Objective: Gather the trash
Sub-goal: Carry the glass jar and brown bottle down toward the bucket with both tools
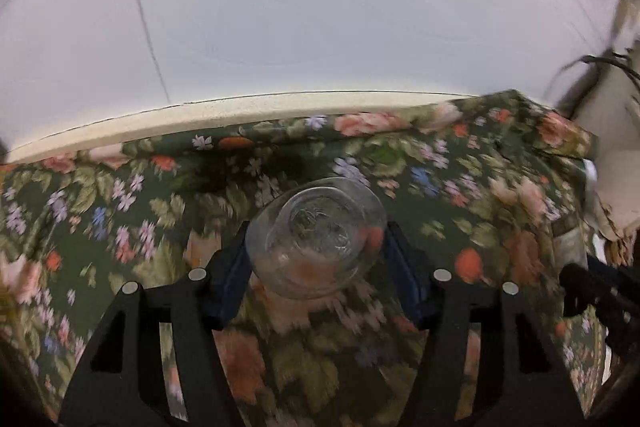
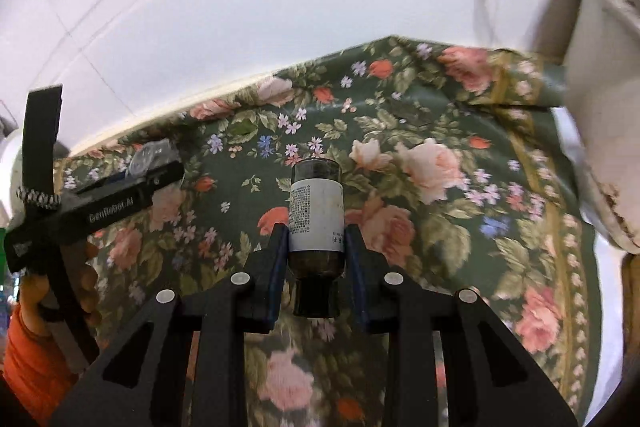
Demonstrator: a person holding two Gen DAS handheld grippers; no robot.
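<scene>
My left gripper (image 1: 316, 243) is shut on a clear glass jar (image 1: 316, 239), its base facing the camera, held above the floral tablecloth (image 1: 120, 195). My right gripper (image 2: 316, 231) is shut on a dark brown bottle with a white label (image 2: 316, 215), its neck toward the camera, held over the tablecloth (image 2: 440, 155). The left gripper with the jar (image 2: 150, 153) shows at the left of the right wrist view, held by a hand in an orange sleeve (image 2: 32, 339). Part of the right gripper shows at the right edge of the left wrist view (image 1: 600, 295).
A white wall (image 1: 320, 7) runs behind the table with a cream ledge (image 1: 200, 119). A beige bag with dark straps (image 2: 600, 87) stands at the table's right side. The table's right edge (image 2: 596, 267) drops off near it.
</scene>
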